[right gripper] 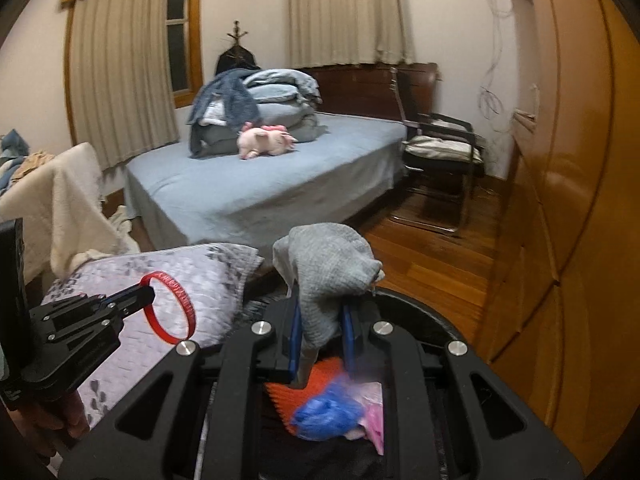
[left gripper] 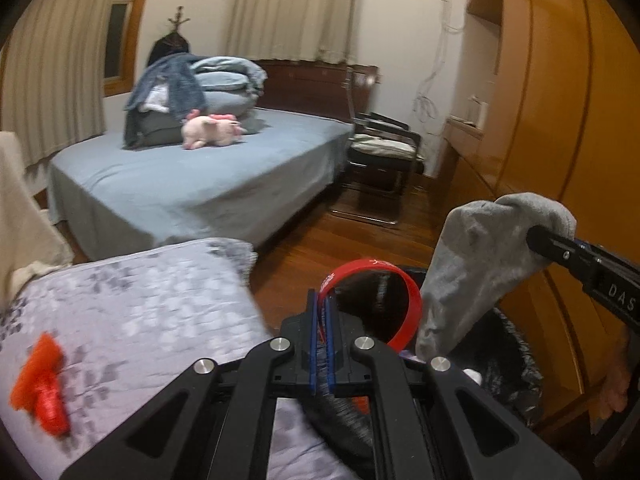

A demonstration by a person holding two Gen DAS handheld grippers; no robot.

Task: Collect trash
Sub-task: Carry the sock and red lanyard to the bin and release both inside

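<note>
Two grippers hang over the black-lined bin [right gripper: 420, 316] holding orange, blue and pink scraps [right gripper: 324, 412]: left gripper [left gripper: 322, 312] fingers pinch a red wristband [left gripper: 384, 300], right gripper [right gripper: 322, 332] fingers clamp a grey sock [right gripper: 326, 276].

Knitted grey sock [right gripper: 328, 276], glossy wooden floor [right gripper: 436, 256]

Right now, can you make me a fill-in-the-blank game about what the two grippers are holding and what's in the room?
1. The left gripper pinches a red ____ between its fingers.
2. The right gripper holds a ____ sock.
3. The pink plush toy lies on the ____.
4. Below the right gripper, the trash bin already holds a crumpled ____ bag beside something orange.

Missing words: wristband; grey; bed; blue
</note>
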